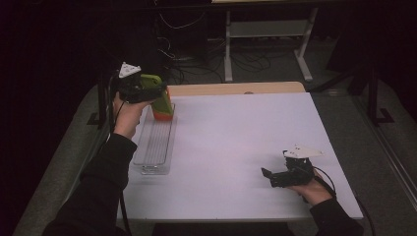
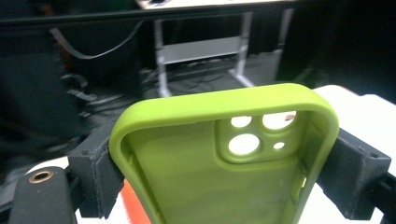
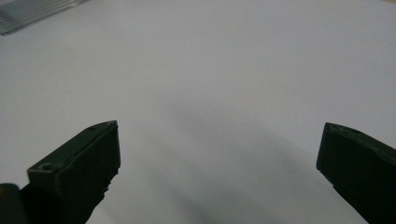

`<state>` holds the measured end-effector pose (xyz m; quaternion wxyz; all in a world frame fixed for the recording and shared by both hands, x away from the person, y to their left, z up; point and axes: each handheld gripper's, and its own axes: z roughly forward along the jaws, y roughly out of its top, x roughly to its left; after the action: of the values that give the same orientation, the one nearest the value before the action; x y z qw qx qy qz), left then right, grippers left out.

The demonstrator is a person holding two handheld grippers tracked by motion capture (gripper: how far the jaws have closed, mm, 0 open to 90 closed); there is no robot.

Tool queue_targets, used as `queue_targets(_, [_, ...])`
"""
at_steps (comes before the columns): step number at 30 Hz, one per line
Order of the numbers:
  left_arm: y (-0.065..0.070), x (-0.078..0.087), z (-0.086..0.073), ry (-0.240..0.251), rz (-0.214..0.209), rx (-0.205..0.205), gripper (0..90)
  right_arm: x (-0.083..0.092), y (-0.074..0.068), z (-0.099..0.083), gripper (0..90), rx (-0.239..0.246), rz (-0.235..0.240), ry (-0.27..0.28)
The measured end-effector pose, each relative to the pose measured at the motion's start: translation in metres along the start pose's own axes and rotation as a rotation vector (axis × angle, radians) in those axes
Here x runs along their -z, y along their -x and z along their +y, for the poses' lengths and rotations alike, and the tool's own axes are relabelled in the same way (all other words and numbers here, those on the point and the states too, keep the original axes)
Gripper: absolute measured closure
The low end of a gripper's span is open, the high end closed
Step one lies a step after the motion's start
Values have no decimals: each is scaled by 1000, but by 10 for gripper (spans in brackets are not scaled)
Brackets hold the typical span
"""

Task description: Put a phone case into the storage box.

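There is 1 green phone case (image 2: 219,168), and it is clamped between the 2 fingers (image 2: 95,182) of the left gripper (image 1: 139,87). In the left gripper view the fingers press on the 2 long sides of the case, and its open inner side faces the camera. The camera cutout of the case has 4 holes: 3 bigger round ones and 1 small one. In the high view the case is held in the air above the far left part of the tabletop (image 1: 231,147), over the far end of 1 clear plastic tray (image 1: 156,145). Just below the green case there is 1 orange thing (image 1: 162,114); it stands at the far end of the tray, but I cannot tell what it is or whether the green case touches it. A small orange part also shows under the case in the left gripper view.

The tray is long and narrow, with ribs on its bottom, and it lies along the left edge of the white tabletop.

There are 2 grippers, 1 in each hand. The left hand (image 1: 127,115) is raised, with the forearm in a dark sleeve reaching forward along the left side. The right gripper (image 1: 285,174) is low, near the front right corner of the tabletop, well apart from the tray, and it points to the left. The right hand (image 1: 311,189) holds it from behind. In the right gripper view its 2 fingers (image 3: 79,163) are wide apart with nothing between them, above bare white tabletop.
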<state>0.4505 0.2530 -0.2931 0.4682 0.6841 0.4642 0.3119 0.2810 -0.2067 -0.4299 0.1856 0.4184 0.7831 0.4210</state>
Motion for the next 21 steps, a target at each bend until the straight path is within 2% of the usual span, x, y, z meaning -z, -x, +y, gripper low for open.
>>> queue_targets(1, [0,-3,-2,-17,31,5,130,1,0,0,0,-2,-1,4])
queue_targets(8, [3,-27,-14,-88,143,0,128,5,3,0,0,-12,-2,21])
queue_targets(11, [4,-37,-21,-113,166,10,127,6,4,0,0,-15,-1,27])
queue_targets(15, [4,-47,-28,-134,220,-11,126,7,4,0,0,-13,1,32])
queue_targets(21, [4,-61,-39,-174,255,-18,124,9,5,0,0,-13,5,38])
